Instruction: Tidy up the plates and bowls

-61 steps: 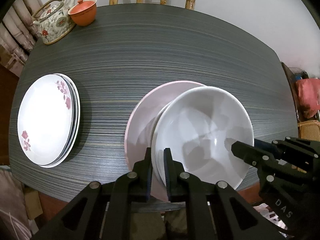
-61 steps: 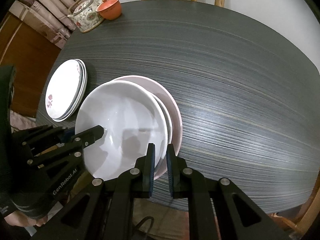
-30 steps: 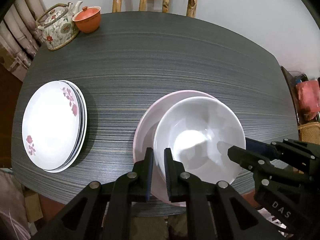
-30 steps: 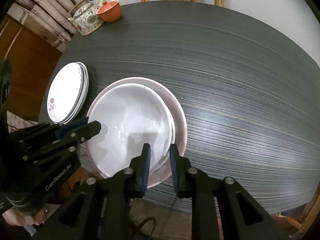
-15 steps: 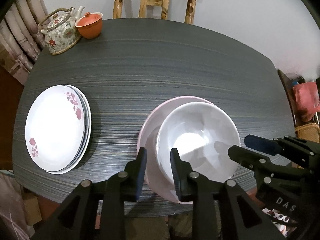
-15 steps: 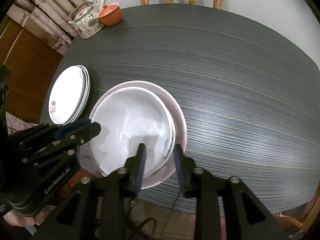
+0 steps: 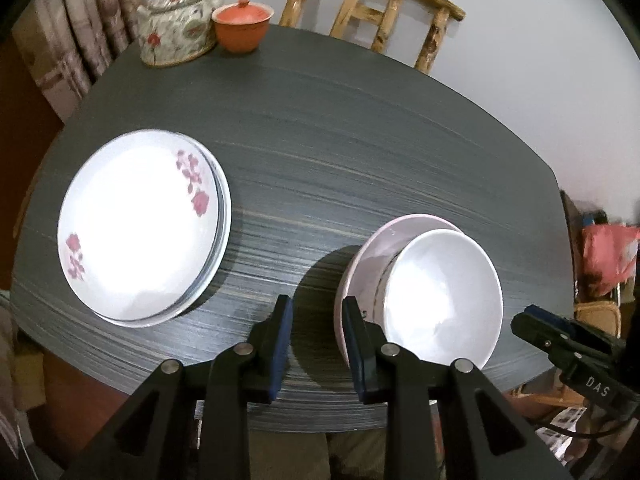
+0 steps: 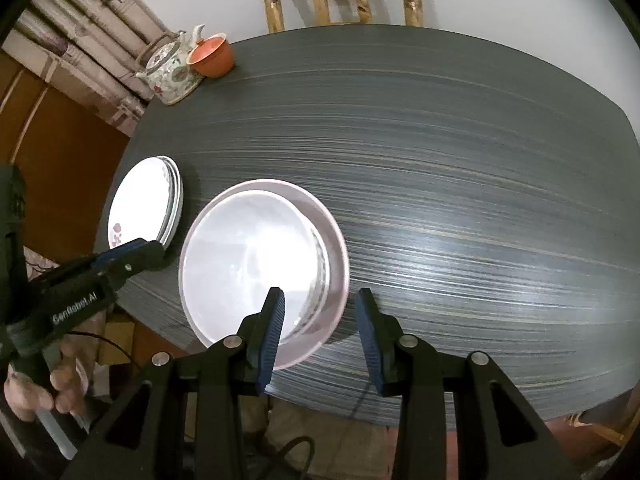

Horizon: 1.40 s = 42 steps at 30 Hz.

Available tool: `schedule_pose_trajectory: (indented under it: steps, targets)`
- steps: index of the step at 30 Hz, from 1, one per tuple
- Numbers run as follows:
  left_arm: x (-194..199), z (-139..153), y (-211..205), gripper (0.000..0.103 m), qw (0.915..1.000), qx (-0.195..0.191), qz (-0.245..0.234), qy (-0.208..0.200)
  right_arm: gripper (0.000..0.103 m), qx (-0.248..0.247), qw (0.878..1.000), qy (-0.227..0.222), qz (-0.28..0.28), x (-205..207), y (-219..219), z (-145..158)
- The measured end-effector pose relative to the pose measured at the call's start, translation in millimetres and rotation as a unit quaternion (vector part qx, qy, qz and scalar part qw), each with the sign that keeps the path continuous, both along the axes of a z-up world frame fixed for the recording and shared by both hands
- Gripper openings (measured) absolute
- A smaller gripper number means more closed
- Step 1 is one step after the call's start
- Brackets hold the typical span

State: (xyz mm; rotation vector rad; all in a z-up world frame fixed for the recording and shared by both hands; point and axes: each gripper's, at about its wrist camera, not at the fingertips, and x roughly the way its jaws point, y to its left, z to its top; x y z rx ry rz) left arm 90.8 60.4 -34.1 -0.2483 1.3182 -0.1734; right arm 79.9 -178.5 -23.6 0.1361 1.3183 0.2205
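Observation:
A plain white bowl [image 7: 440,300] rests inside a pink plate [image 7: 372,256] near the front edge of the dark table [image 7: 360,140]. To the left lies a stack of white plates with red flowers [image 7: 136,228]. My left gripper [image 7: 318,336] is open and empty over the bare strip between the stack and the pink plate. Its right finger overlaps the pink plate's left rim. My right gripper [image 8: 320,316] is open above the near right rim of the pink plate [image 8: 336,248] and the bowl [image 8: 252,260], gripping neither. The flowered stack [image 8: 140,200] lies further left.
A flowered teapot [image 7: 180,20] and an orange lidded cup [image 7: 242,28] stand at the far left corner. A wooden chair [image 7: 372,12] is behind the table, curtains hang at the left, and a red bag [image 7: 604,252] sits off the right. A hand [image 8: 36,392] holds the left gripper [image 8: 136,252].
Both grippers let go of the bowl's rim and opened. The bowl now sits level on the pink plate. My left gripper has slid left, off the bowl.

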Motion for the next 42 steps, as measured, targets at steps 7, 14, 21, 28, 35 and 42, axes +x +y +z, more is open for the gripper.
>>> schedule_pose_trajectory:
  steps: [7, 14, 21, 28, 35, 42]
  targets:
    - [1, -15, 1, 0.026, 0.9993, -0.031, 0.012, 0.015, 0.035, -0.001, 1.0, 0.002, -0.025, -3, -18, -7]
    - [3, -29, 0, 0.026, 0.998, -0.051, 0.024, 0.027, 0.035, -0.017, 0.999, 0.016, -0.041, 2, -24, -25]
    - [3, -40, -4, 0.026, 0.9978, -0.049, 0.022, 0.039, 0.035, -0.022, 0.999, 0.021, -0.039, 9, -21, -37]
    - [7, -53, -7, 0.026, 0.9975, -0.046, 0.022, 0.049, 0.035, -0.02, 0.999, 0.03, -0.032, 13, -13, -47]
    - [11, -57, -12, 0.025, 0.998, -0.037, 0.021, 0.046, 0.028, -0.024, 0.999, 0.037, -0.028, 17, -7, -59]
    - [5, -55, -13, 0.022, 0.9981, -0.041, 0.032, 0.033, 0.025, -0.027, 0.998, 0.03, -0.037, 18, -5, -63]
